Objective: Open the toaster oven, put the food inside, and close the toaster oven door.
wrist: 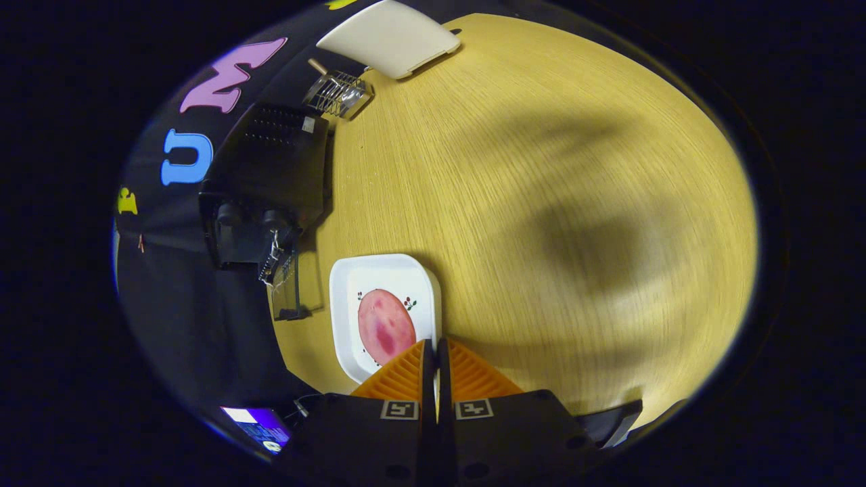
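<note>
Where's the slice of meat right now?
In the gripper view, the slice of meat lies on the white plate on the wooden table, just ahead of the shut gripper, with the black toaster oven beyond the plate.

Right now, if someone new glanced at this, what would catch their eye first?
Probably the pink slice of meat on the white plate, just ahead of the gripper, whose fingers are closed with nothing between them. Next, the black toaster oven beyond the plate, at the wooden table's edge.
</note>
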The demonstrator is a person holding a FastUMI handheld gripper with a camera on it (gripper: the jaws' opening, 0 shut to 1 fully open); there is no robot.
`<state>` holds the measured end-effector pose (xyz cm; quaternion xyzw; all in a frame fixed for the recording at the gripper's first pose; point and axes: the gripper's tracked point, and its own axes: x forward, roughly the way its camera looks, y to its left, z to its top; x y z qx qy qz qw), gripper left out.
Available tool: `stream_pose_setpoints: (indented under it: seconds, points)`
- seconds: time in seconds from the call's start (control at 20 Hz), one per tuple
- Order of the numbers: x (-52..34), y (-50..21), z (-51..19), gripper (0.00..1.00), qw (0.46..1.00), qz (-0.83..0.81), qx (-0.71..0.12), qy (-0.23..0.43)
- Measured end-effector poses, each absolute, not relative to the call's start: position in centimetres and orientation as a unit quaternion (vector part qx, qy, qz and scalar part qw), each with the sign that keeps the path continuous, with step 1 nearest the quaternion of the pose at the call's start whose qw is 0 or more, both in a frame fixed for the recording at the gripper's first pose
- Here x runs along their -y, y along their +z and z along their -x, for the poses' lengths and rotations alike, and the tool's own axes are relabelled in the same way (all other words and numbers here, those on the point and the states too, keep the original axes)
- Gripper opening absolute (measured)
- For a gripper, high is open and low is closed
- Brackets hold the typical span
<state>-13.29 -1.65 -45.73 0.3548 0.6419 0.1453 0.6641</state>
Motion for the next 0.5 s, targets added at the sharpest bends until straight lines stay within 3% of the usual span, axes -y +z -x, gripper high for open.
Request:
stream_pose_setpoints:
  seconds: [0.5]
  points:
    - [-2.4,-39.4,15.2,0.05,0.671,-0.408,-0.601,0.148]
